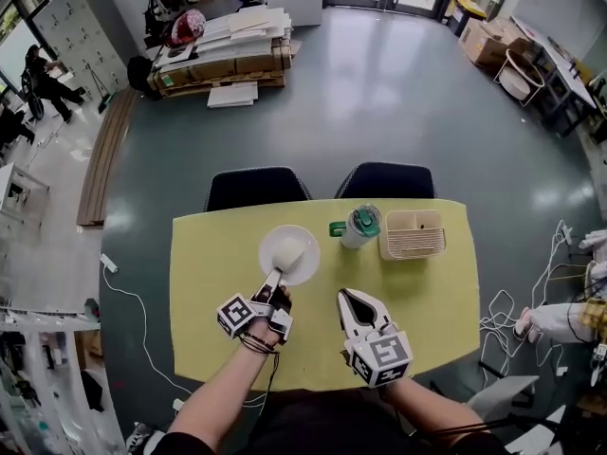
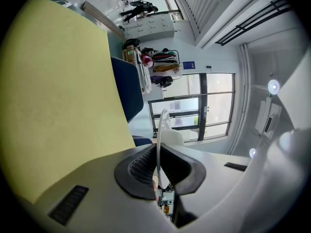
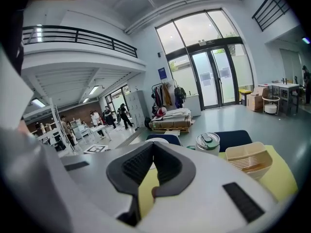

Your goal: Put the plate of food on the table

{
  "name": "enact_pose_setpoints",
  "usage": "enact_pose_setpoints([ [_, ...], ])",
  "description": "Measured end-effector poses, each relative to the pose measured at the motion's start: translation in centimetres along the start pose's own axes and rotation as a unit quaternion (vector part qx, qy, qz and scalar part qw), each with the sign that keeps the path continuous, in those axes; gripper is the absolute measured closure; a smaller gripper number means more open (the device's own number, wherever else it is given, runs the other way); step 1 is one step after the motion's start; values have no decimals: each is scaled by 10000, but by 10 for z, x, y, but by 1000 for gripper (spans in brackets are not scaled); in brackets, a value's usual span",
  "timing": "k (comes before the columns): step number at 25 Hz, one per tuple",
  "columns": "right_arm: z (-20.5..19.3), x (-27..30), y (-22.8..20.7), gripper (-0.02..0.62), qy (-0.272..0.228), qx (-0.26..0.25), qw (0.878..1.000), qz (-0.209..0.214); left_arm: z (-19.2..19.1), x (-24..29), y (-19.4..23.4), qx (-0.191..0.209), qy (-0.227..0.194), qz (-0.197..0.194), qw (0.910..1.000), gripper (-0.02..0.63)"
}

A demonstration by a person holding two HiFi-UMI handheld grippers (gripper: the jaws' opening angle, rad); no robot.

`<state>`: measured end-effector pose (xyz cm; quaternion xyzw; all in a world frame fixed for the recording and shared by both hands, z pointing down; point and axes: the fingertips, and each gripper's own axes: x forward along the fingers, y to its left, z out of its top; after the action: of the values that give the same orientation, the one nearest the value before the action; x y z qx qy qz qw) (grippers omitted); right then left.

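A white plate (image 1: 302,257) carrying a pale round bun (image 1: 287,251) sits over the yellow table (image 1: 209,254), left of centre. My left gripper (image 1: 276,281) is shut on the plate's near rim. In the left gripper view the rim (image 2: 162,123) runs edge-on between the closed pads of that gripper (image 2: 158,152), with the bun (image 2: 174,138) beyond. Whether the plate rests on the table I cannot tell. My right gripper (image 1: 344,298) hovers to the plate's right, shut and empty; in its own view the right gripper (image 3: 152,147) shows its pads together.
A lidded cup with a green tab (image 1: 361,226) and a beige ribbed basket (image 1: 413,233) stand on the table's far side. The cup (image 3: 208,142) and basket (image 3: 248,159) also show in the right gripper view. Two dark chairs (image 1: 256,186) (image 1: 387,180) are tucked in behind.
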<state>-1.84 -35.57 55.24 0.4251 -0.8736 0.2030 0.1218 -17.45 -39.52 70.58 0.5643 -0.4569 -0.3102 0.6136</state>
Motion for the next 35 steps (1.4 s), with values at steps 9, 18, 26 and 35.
enact_pose_setpoints([
  [9, -6, 19, -27, 584, 126, 162, 9998, -59, 24, 85, 70, 15, -74, 341, 9994, 583],
  [18, -30, 35, -38, 584, 437, 260, 9987, -48, 38, 144, 127, -66, -94, 710, 9974, 583],
  [26, -44, 38, -48, 584, 574, 320, 9978, -101, 41, 176, 160, -281, -84, 1062, 9939, 583],
  [35, -49, 40, -55, 584, 614, 322, 9975, -116, 38, 190, 176, -417, -113, 1346, 9900, 583],
])
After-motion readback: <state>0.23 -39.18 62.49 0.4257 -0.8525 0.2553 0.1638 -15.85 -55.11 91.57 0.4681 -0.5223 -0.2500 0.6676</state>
